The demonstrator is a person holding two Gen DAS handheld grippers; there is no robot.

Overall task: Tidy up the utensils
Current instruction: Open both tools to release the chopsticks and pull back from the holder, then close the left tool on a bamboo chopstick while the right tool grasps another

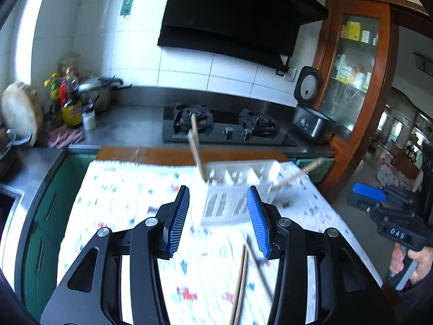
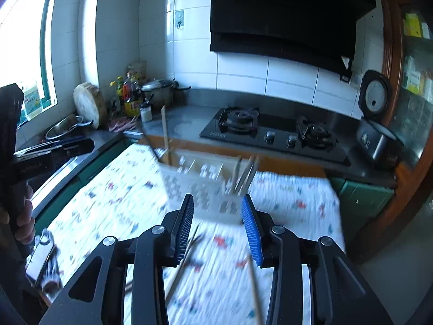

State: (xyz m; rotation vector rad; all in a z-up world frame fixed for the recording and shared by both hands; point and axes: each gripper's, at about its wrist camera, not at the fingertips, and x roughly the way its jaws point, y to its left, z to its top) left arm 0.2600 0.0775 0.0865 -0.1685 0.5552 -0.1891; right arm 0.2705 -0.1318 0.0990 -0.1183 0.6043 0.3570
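Observation:
A white slotted utensil holder (image 1: 232, 192) stands on a patterned cloth (image 1: 130, 200); it also shows in the right wrist view (image 2: 200, 187). A wooden spatula (image 1: 195, 146) stands in one end compartment and a wooden utensil (image 1: 297, 174) leans out of the other end. Metal utensils (image 2: 243, 173) stand in the right compartment. Loose chopsticks (image 1: 243, 279) lie on the cloth in front of the holder, also in the right wrist view (image 2: 186, 260). My left gripper (image 1: 219, 222) is open and empty above the cloth. My right gripper (image 2: 217, 227) is open and empty, also seen from the left (image 1: 384, 205).
A gas hob (image 1: 227, 128) sits on the grey counter behind the table. A rice cooker (image 1: 311, 113) stands at the right. Bottles (image 1: 67, 100), a pot (image 1: 100, 92) and a round chopping board (image 1: 21, 111) crowd the left corner. A phone (image 2: 40, 257) lies on the cloth's left edge.

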